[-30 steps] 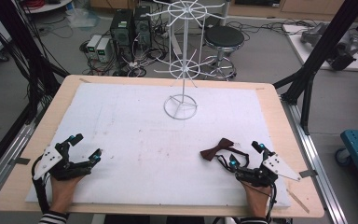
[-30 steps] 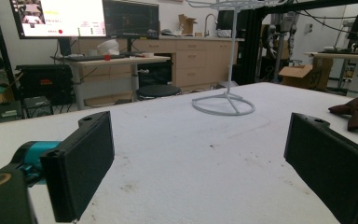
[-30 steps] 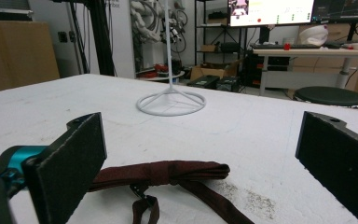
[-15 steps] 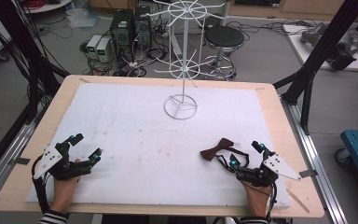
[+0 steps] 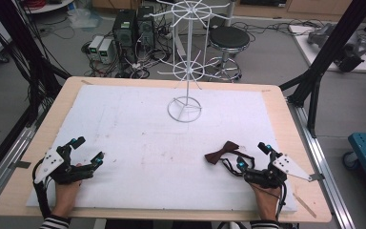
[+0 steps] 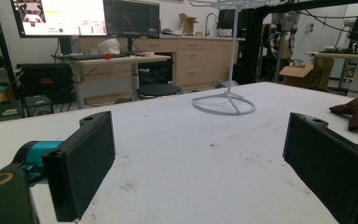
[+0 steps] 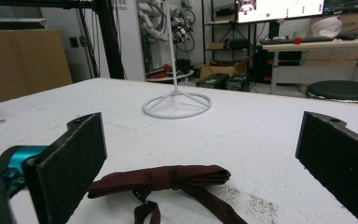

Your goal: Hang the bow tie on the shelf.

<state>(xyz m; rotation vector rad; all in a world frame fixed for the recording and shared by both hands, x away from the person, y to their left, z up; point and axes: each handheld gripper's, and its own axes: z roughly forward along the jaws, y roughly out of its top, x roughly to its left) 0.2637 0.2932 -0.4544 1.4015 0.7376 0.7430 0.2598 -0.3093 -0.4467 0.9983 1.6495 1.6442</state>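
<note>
A dark maroon bow tie point(image 5: 222, 151) with a thin strap lies flat on the white foam sheet point(image 5: 138, 138), near the front right. My right gripper point(image 5: 253, 157) rests just behind it, open; in the right gripper view the bow tie point(image 7: 168, 179) lies low between the wide-apart jaws. My left gripper point(image 5: 88, 150) rests open at the front left with nothing between its jaws; in its own view the bow tie point(image 6: 356, 111) lies far off at the right. A white wire rack stand point(image 5: 185, 109) rises at the back middle.
The wire stand's ring base point(image 7: 177, 105) sits on the foam, and its arms spread above the table's far edge. A wooden table rim point(image 5: 300, 143) surrounds the foam. Beyond it are a black stool point(image 5: 226, 38), computer towers point(image 5: 127, 28) and black frame posts point(image 5: 314, 81).
</note>
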